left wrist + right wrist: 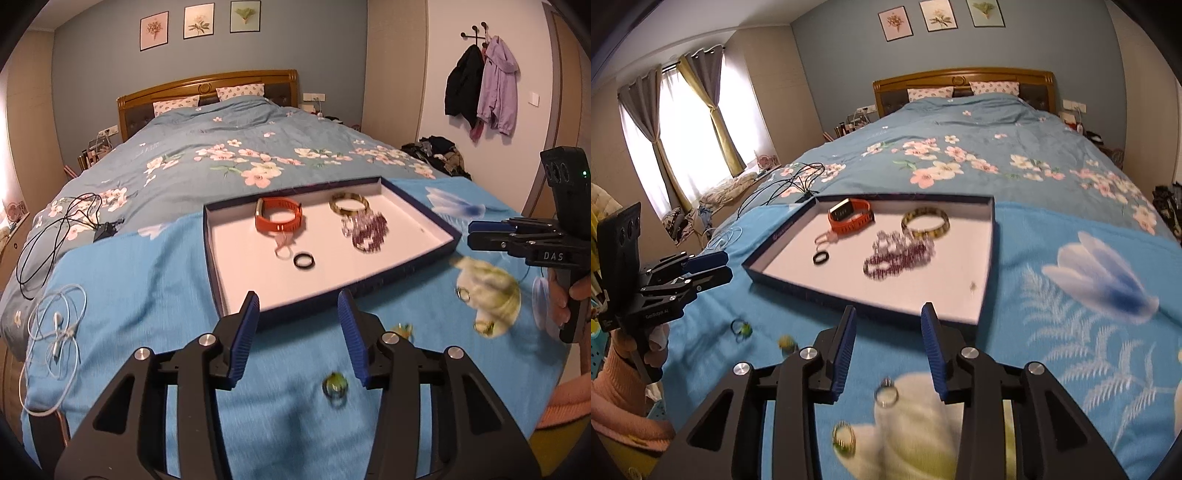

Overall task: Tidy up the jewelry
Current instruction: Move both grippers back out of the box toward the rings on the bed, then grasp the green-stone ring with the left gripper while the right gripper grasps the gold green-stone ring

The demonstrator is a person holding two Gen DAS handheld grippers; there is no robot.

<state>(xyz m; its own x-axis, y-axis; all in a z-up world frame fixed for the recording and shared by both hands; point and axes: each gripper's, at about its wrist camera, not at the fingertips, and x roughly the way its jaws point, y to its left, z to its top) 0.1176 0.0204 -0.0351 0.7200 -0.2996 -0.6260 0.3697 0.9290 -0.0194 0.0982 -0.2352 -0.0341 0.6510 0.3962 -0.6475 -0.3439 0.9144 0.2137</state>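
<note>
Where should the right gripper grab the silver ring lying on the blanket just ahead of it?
Pinch the silver ring across its band from above, one finger on each outer side. It lies nearly flat on the soft blanket, so a side approach would likely just push it. The right gripper is open with nothing between its fingers, wide enough to straddle the band.

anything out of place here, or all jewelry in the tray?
Not all. Several rings lie loose on the blue cloth in front of the tray: a green-stoned ring below the left gripper, a silver ring and a gold ring near the right gripper. Both grippers hold nothing.
</note>
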